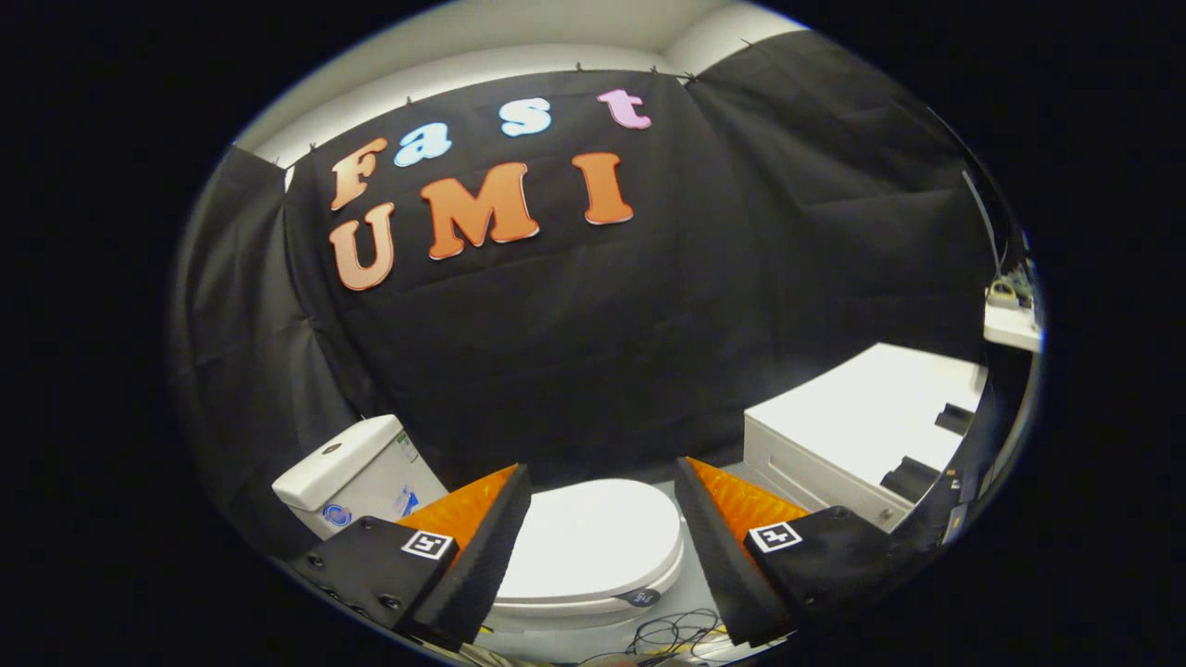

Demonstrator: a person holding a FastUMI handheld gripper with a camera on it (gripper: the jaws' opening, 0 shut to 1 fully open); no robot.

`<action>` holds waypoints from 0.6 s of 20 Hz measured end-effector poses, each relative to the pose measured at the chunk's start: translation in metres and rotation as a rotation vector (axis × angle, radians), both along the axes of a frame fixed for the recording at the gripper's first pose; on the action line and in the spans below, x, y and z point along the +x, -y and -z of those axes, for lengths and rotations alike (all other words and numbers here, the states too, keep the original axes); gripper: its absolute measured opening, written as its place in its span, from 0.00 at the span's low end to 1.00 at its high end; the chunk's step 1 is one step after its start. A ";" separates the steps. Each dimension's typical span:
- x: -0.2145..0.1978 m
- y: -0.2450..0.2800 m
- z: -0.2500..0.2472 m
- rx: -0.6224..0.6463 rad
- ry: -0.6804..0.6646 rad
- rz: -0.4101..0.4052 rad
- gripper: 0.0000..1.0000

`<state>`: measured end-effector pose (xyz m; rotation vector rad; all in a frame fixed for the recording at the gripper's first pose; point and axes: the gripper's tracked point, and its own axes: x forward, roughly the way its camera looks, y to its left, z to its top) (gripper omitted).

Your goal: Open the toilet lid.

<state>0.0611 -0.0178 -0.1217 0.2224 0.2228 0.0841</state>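
A white toilet sits low ahead, its lid lying flat and closed over the bowl. The white tank stands behind it, to the left of the left finger. My gripper hangs above the toilet with its fingers spread wide, open and holding nothing. The lid shows in the gap between the two fingers, some way below them. A small dark tag sits at the lid's front edge.
A white cabinet with dark pieces on top stands to the right of the toilet, beyond the right finger. Loose cables lie on the floor in front of the bowl. Black cloth walls close the booth behind.
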 end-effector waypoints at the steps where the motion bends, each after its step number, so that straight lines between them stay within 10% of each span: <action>1: 0.006 0.004 0.024 0.047 -0.047 -0.007 0.98; 12: 0.054 0.016 0.216 0.465 -0.405 -0.033 0.98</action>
